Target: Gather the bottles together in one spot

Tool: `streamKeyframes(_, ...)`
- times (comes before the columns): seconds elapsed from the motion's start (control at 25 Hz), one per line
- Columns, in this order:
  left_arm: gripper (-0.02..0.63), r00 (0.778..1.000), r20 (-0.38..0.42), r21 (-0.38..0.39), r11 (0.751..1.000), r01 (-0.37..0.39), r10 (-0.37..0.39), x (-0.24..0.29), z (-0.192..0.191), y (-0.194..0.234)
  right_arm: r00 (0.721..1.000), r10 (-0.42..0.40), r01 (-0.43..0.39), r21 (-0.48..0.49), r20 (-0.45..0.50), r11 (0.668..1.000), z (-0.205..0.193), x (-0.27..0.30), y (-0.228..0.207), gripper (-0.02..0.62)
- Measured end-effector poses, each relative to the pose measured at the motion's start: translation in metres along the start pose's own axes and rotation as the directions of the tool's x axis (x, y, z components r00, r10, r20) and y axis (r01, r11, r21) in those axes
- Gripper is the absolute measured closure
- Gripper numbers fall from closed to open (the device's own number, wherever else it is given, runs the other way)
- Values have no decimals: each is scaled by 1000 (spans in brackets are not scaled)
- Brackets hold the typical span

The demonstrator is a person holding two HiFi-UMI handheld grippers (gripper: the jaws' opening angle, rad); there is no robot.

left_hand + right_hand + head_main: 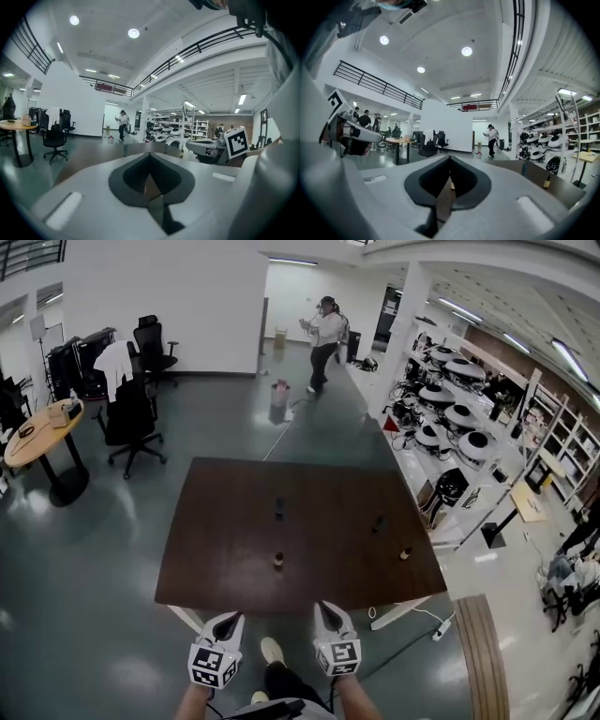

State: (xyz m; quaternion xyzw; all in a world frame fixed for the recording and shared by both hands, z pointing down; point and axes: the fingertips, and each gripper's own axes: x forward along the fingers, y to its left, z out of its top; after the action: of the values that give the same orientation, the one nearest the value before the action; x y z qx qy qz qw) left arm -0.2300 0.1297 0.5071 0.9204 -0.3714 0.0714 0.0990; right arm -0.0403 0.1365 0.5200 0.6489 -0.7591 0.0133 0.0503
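Here left tongs point(233, 617) and right tongs point(324, 607) (closed, empty) face the dark table point(225, 549).

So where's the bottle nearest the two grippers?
In the head view, the bottle stands on the brown table, just beyond the left gripper and right gripper.

From where I stand, the four bottles point(277, 560) on the dark table point(216, 559) are too small in the head view to tell labels or caps. The wearer's forearms point(192, 701) are cut off by the bottom edge behind the left gripper point(232, 620) and right gripper point(326, 608). In both gripper views the grey gripper bodies hide most of the table.
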Motion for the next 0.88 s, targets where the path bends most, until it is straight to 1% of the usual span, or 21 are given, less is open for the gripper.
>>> streamKeyframes(0.2, 606, 997, 17, 27, 996, 79, -80, -7, 5, -38, 996, -74, 76, 38, -44, 996, -7, -46, -8, 594)
streamKeyframes(0.44, 606, 984, 17, 62, 982, 177, -179, 5, 6, -73, 979, -199, 202, 72, -49, 977, -11, -91, -40, 594)
streamKeyframes(0.56, 606, 976, 9, 75, 974, 214, -216, 19, 9, -88, 961, -269, 273, 76, -59, 959, -13, -110, -67, 594)
streamKeyframes(0.68, 606, 969, -14, 66, 967, 247, -247, 47, 7, -103, 943, -326, 332, 88, -73, 939, -21, -120, -103, 594)
streamKeyframes(0.88, 606, 957, -52, 49, 956, 288, -286, 100, -3, -129, 923, -372, 381, 88, -100, 920, -37, -124, -159, 594)
